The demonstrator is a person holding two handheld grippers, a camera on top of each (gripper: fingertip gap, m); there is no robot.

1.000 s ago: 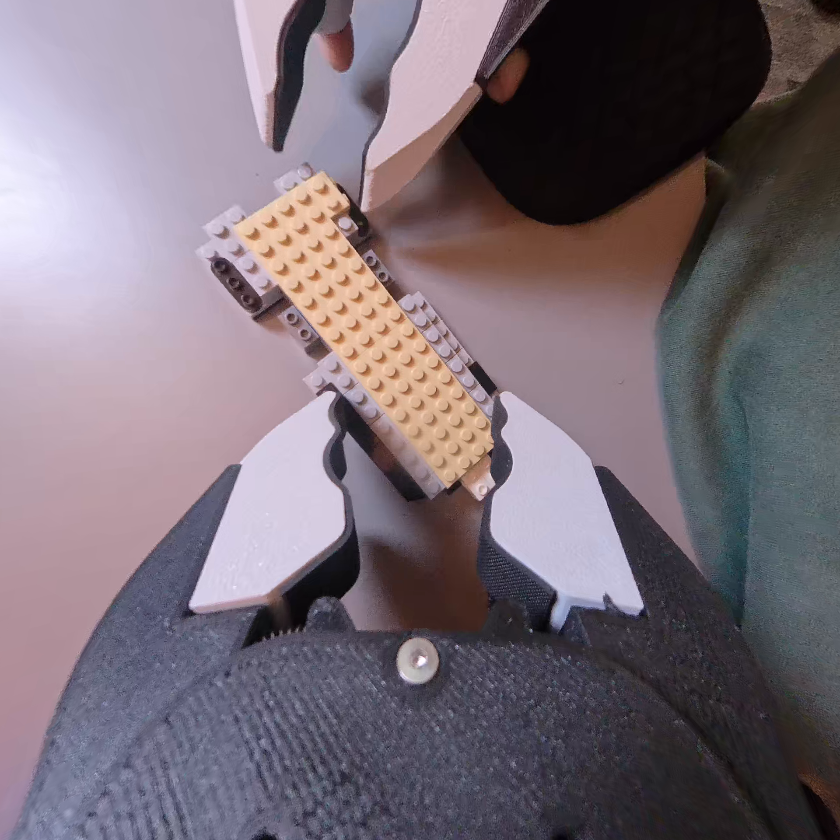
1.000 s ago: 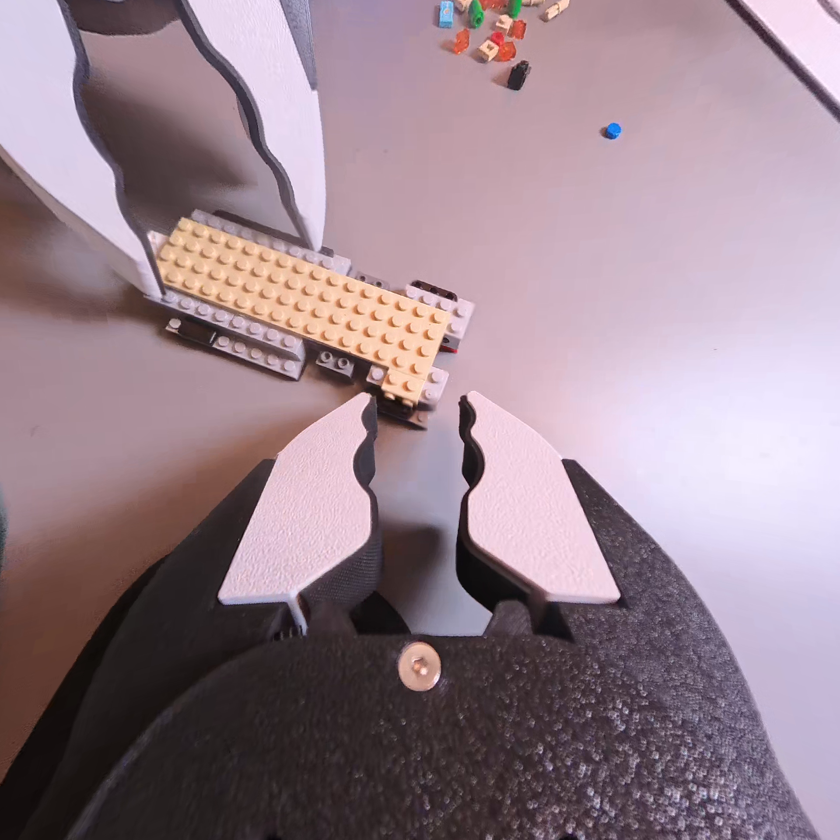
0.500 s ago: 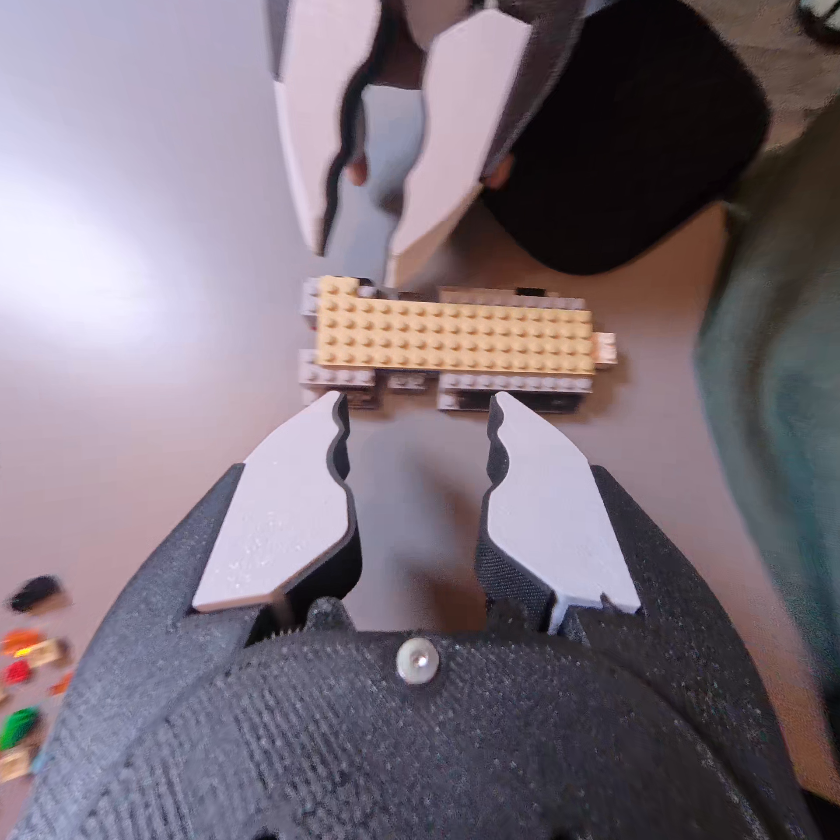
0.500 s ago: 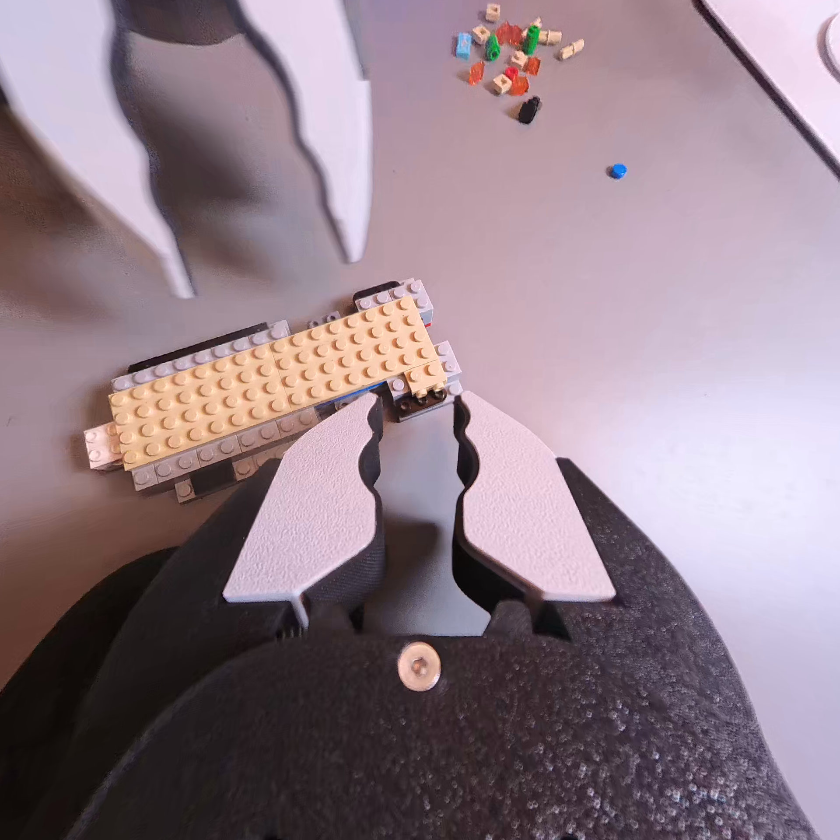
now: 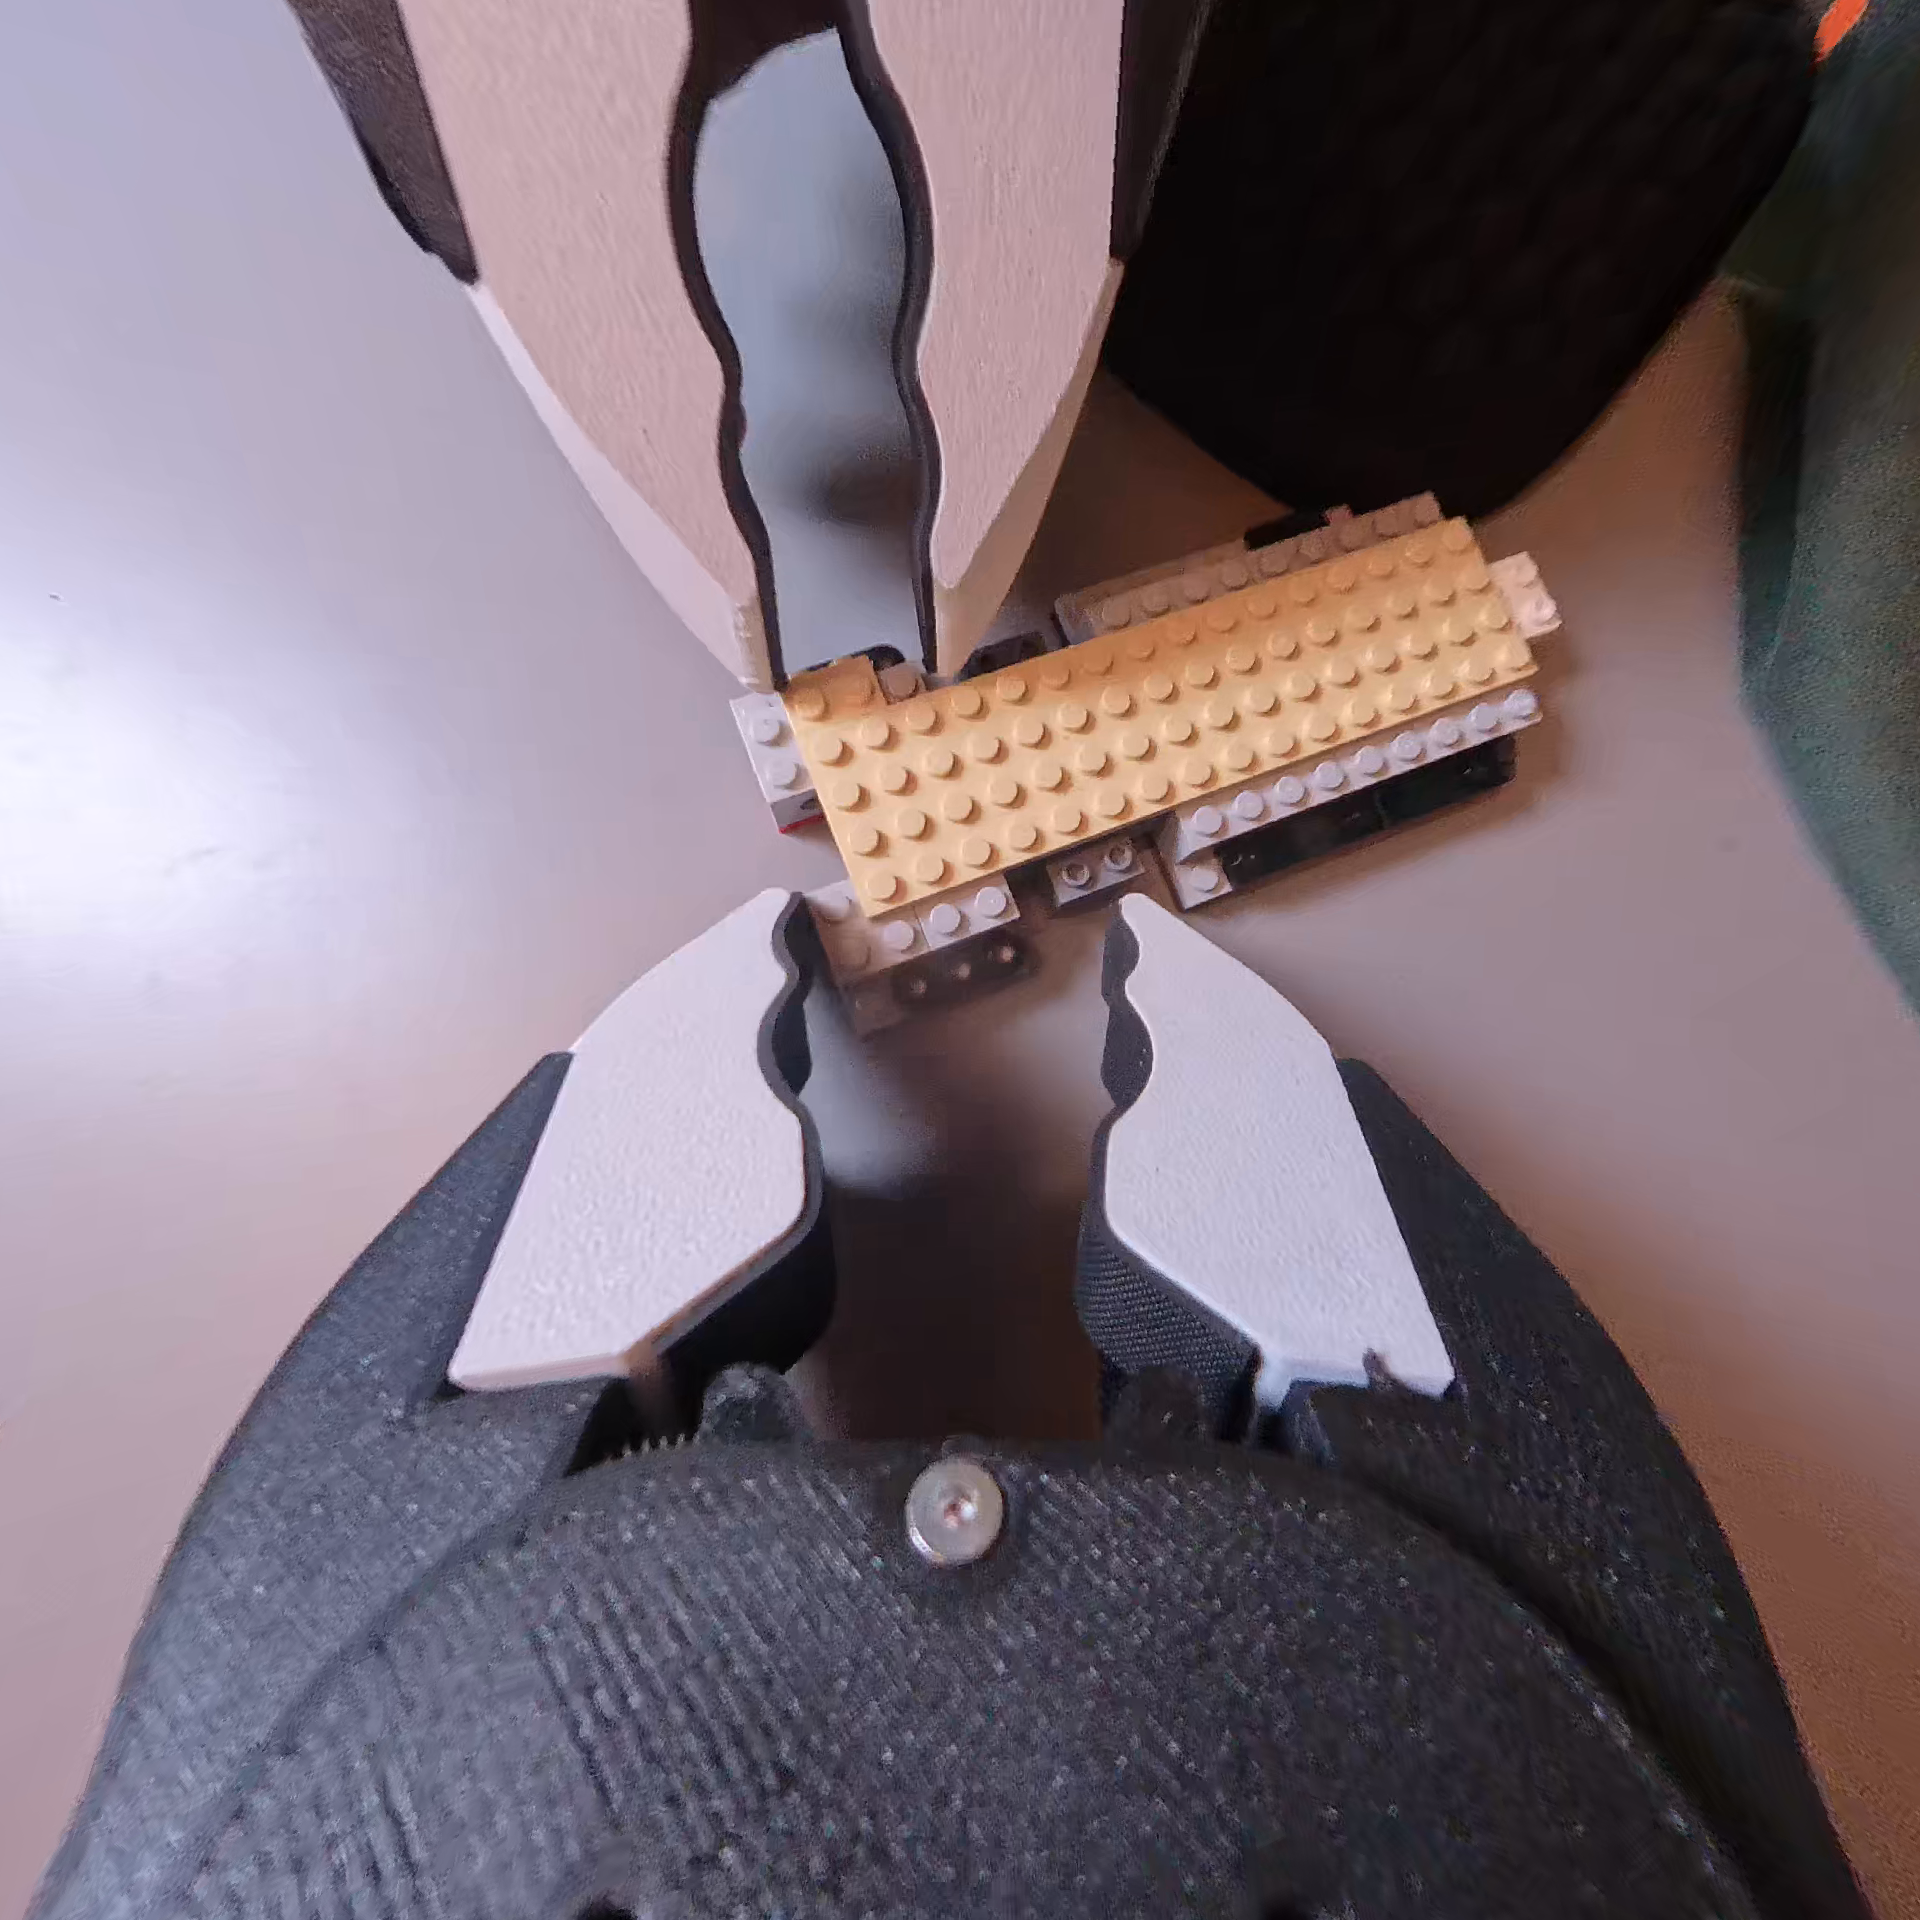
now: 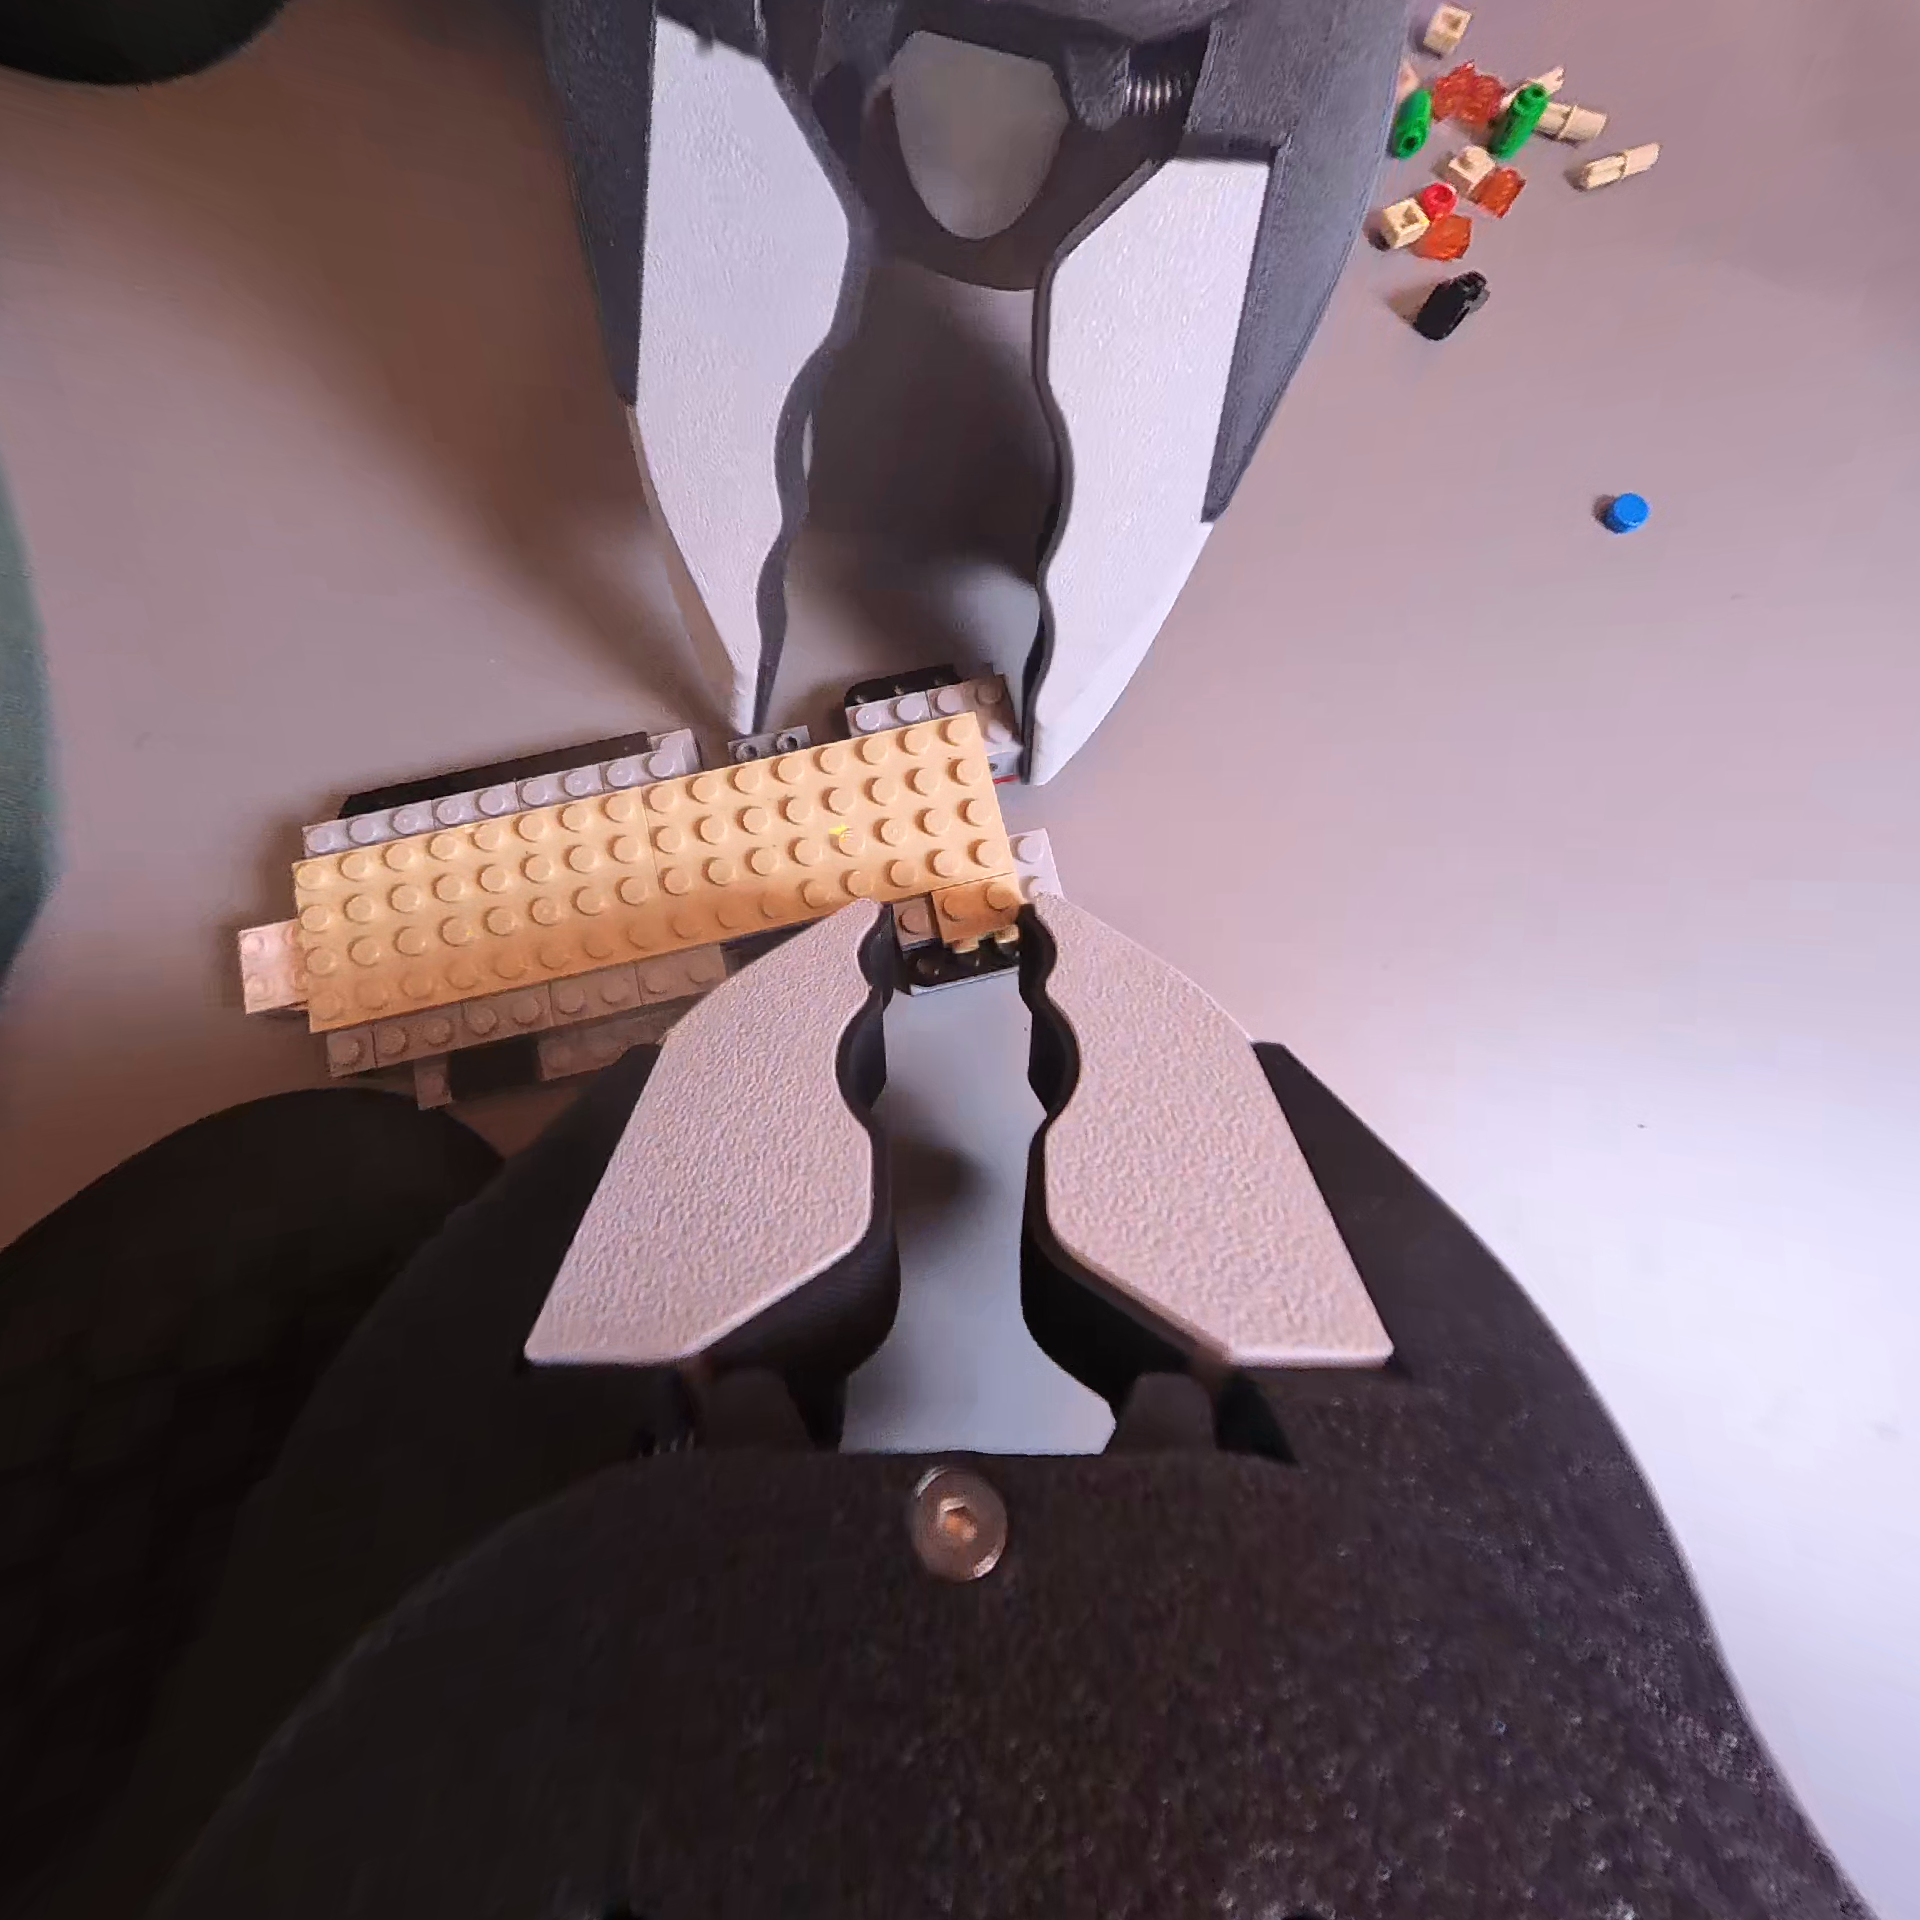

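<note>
The right gripper's (image 6: 956, 920) fingers hid part of the near edge of the tan brick assembly (image 6: 644, 883). Whether its pads pressed the small projecting block there could not be told. A green garment (image 5: 1839, 623) was blurred and cut off by the right edge. The loose small pieces (image 6: 1475, 156) near the table's far right corner were too small to identify.

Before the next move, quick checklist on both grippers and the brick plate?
1. Brick plate flat on table: ok.
2. Left gripper fingers open around the grey near corner, not clamped: ok.
3. Right gripper fingers flank the tan end stub: ok.
4. Right fingers pressing on the stub: cannot tell.
5. Loose pieces clear of both grippers: ok.
</note>
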